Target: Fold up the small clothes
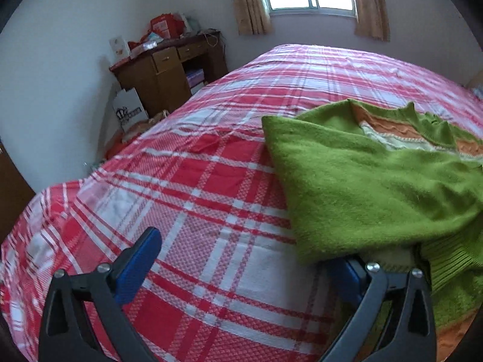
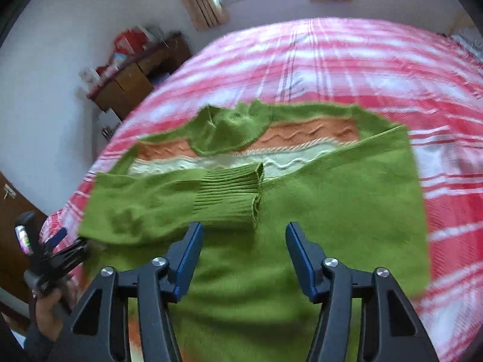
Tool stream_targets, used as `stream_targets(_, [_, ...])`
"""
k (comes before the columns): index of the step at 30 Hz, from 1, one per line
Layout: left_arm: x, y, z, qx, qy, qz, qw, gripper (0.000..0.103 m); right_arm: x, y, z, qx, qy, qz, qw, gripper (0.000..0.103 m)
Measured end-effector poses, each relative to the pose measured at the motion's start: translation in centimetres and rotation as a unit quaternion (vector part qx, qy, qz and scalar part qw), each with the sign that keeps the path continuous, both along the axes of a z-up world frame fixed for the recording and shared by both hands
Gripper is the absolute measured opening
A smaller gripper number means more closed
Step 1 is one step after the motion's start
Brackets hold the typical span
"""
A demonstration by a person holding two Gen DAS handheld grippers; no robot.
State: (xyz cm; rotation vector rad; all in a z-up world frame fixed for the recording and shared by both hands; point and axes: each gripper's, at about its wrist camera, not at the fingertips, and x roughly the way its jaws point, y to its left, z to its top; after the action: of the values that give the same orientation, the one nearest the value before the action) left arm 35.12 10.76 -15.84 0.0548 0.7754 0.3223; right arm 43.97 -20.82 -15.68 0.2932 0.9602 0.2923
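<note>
Plaid bed [image 1: 193,187] carries the green sweater [image 2: 302,211], sleeves crossed; my left gripper [image 1: 241,259] and right gripper [image 2: 244,256] hang released, readying another fold.

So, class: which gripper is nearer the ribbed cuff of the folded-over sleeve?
Right. The right gripper hovers open just short of the ribbed cuff; the left gripper sits at the sweater's left edge, farther off.
</note>
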Motion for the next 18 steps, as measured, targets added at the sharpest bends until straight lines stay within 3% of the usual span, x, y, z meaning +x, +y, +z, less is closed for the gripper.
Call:
stream_targets(2, [0.0,0.0,-0.1,-0.003,0.001,-0.001,1.0000,0.103,0.4,0.7,0.1,-0.019,-0.015,-0.006,1.000,0.033])
stream_targets(3, [0.1,0.3,-0.2,-0.006,0.000,-0.001,1.0000,0.103,0.4,1.0,0.5,-0.027,-0.026,-0.003,0.999,0.011])
stream_targets(4, [0.0,0.4,-0.1,-0.009,-0.001,-0.002,1.0000,0.103,0.1,1.2,1.1,-0.030,-0.041,-0.001,0.999,0.005])
stream_targets(7, [0.1,0.8,-0.2,-0.024,-0.001,-0.002,0.9997,0.103,-1.5,1.3,3.7,-0.055,-0.090,0.011,0.994,0.004])
stream_targets(12, [-0.2,0.5,-0.1,-0.015,-0.004,-0.002,0.9999,0.103,-4.6,0.1,7.6,-0.085,-0.156,0.007,0.984,0.004])
stream_targets(14, [-0.3,0.6,-0.2,-0.023,-0.003,-0.004,0.9997,0.103,-5.5,-1.0,7.7,-0.087,-0.161,0.002,0.983,0.004])
stream_targets(16, [-0.3,0.5,-0.2,-0.022,-0.002,-0.005,0.9997,0.103,-6.0,-1.7,6.5,-0.115,-0.156,-0.016,0.981,0.000])
stream_targets(18, [-0.3,0.3,-0.2,-0.014,0.000,-0.002,0.9999,0.103,-6.2,-2.6,5.0,-0.111,-0.139,-0.024,0.984,0.000])
